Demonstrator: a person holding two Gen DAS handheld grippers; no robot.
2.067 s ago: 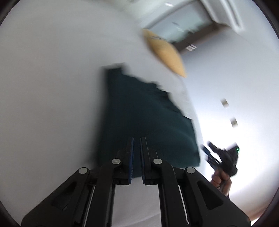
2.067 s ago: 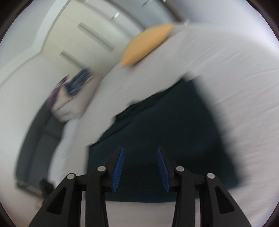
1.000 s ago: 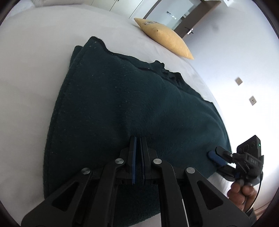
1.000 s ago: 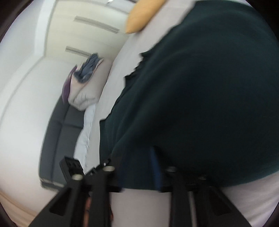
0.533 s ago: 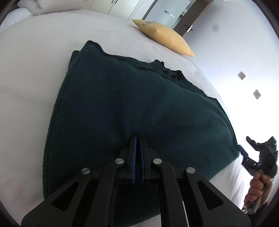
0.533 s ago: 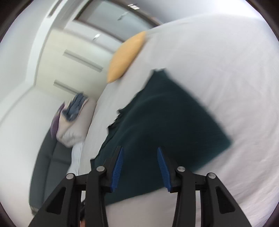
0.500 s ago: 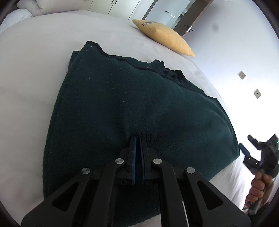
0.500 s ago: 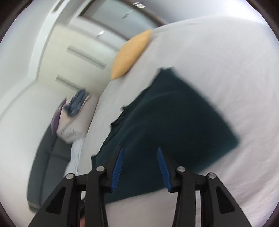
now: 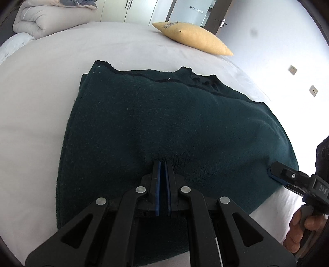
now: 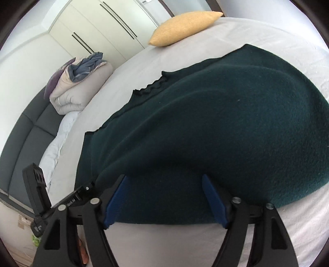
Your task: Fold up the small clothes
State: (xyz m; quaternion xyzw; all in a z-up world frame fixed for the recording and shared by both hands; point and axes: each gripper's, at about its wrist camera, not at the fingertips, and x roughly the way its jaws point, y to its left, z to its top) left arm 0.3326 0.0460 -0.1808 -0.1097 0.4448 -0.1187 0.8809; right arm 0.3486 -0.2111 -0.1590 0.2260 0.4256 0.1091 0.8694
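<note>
Left gripper (image 9: 162, 164) is pinched shut on the near hem of the dark green garment (image 9: 164, 123), which lies folded on the white bed (image 9: 41, 92). Right gripper (image 10: 164, 180) has its blue pads spread wide, straddling the garment's near edge at six o'clock without clamping it. At twelve o'clock sits a yellow pillow (image 9: 193, 38); at ten o'clock, a rolled duvet (image 9: 47, 18).

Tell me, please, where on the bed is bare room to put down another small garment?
Bare white sheet lies left of the dark green sweater, reaching to the folded duvet. Another bare strip lies between the sweater and the yellow pillow. The near edge is crowded: the left gripper and right gripper are both there.
</note>
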